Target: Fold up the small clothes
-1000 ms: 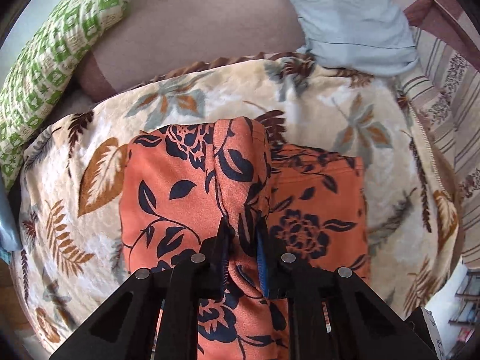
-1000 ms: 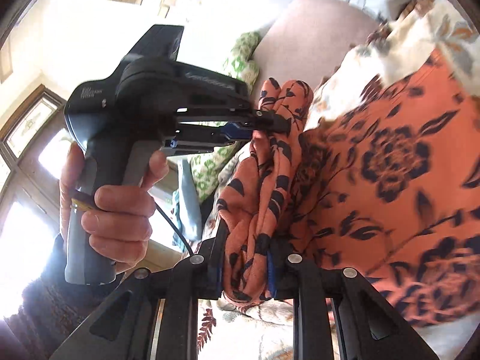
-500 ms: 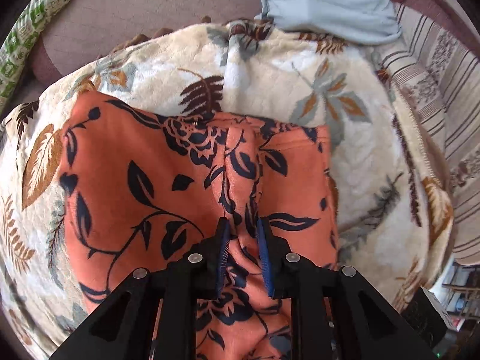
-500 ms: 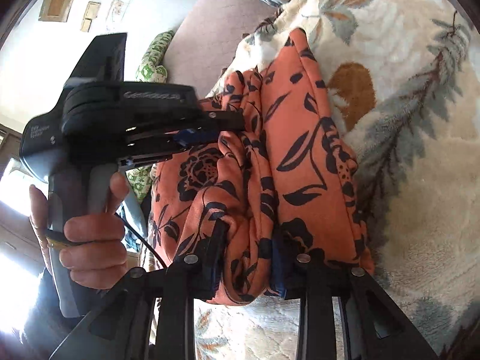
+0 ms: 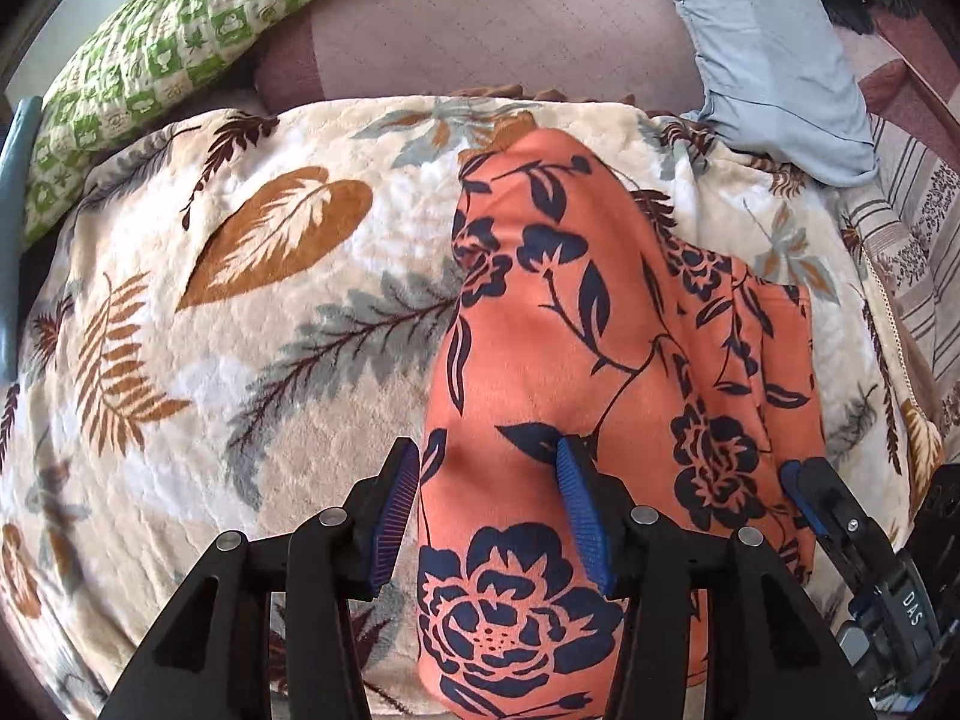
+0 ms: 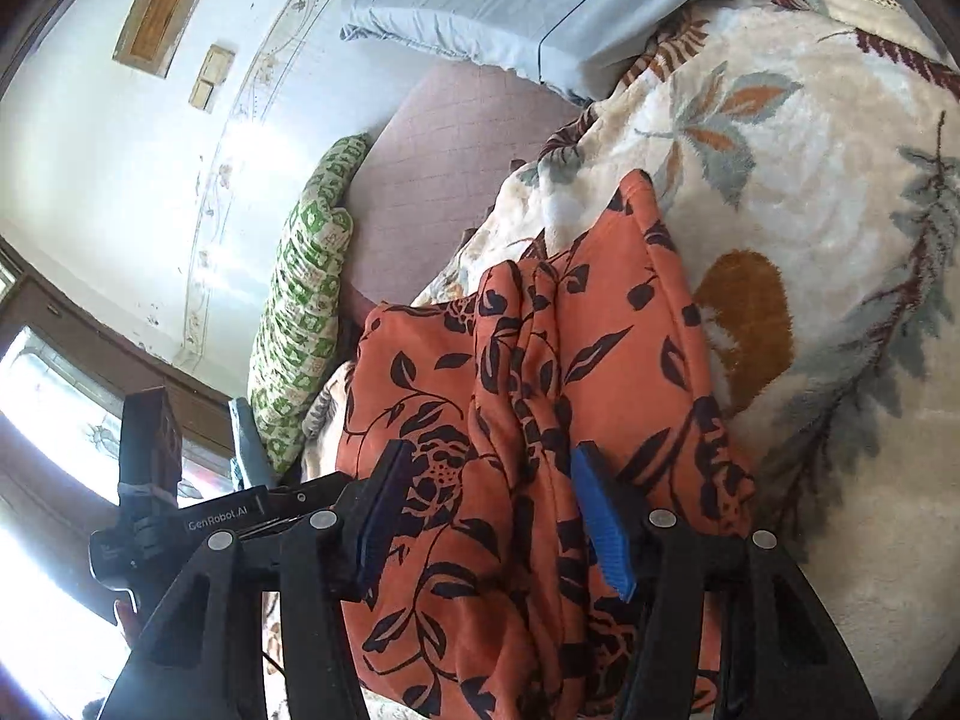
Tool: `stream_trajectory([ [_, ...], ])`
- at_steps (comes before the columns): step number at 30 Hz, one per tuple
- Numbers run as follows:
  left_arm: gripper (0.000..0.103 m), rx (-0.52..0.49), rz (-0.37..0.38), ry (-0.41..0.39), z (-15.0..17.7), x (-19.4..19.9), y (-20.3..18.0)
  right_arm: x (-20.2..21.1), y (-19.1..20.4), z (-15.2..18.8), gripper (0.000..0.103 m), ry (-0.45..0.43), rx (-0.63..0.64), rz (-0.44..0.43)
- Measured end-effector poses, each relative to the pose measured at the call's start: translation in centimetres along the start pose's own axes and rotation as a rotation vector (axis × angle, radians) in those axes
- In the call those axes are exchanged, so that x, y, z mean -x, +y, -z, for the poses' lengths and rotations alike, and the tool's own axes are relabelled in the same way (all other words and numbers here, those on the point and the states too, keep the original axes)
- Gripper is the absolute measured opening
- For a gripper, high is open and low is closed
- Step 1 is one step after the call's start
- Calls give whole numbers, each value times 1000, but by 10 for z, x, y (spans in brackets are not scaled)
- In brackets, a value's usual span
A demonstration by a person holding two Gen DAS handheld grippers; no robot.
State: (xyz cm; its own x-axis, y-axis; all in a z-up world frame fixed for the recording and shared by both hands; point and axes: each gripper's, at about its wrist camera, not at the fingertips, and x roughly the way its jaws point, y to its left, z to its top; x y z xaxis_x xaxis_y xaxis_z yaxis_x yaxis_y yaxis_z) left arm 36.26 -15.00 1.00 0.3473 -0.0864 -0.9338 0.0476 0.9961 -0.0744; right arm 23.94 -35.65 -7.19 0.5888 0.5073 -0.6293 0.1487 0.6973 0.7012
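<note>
- While spread wide over the orange floral garment (image 5: 540, 360), left gripper (image 5: 489, 513): blue-ribbed pads well apart, nothing pinched between them, cloth lying loose under the gap.
- Likewise parted, right gripper (image 6: 492, 519): pads set either side of a bunched ridge of the same garment (image 6: 540, 390), not closed on it.
- Seen at the lower right edge of the left wrist view, the other tool's black body and blue pad, just beside the garment's right border.
- Folded into a narrow, layered strip, orange with dark navy leaves and roses, running away from both tools; several overlapping folds along its right side in the left view.
- Resting on a cream plush blanket (image 5: 240, 330) printed with brown and grey leaves.
- Beyond the blanket, a mauve quilted cushion (image 5: 480, 30).
- Further out, a green-and-white patterned pillow (image 5: 168, 54) at upper left and a pale blue pillow (image 5: 774, 60) at upper right.
- In the right wrist view, a white wall (image 6: 120, 168) behind the green pillow.
</note>
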Motion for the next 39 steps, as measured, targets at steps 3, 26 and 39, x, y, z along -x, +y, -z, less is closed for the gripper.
stream_trajectory([
  [3, 48, -3, -5, -12, 4, -7, -5, -8, 6, 8, 58, 27, 51, 52],
  [26, 45, 25, 137, 25, -12, -2, 9, 18, 9, -8, 58, -52, 21, 18],
  [39, 45, 196, 280, 143, -63, -45, 39, -74, 31, -59, 16, 191, 170, 139],
])
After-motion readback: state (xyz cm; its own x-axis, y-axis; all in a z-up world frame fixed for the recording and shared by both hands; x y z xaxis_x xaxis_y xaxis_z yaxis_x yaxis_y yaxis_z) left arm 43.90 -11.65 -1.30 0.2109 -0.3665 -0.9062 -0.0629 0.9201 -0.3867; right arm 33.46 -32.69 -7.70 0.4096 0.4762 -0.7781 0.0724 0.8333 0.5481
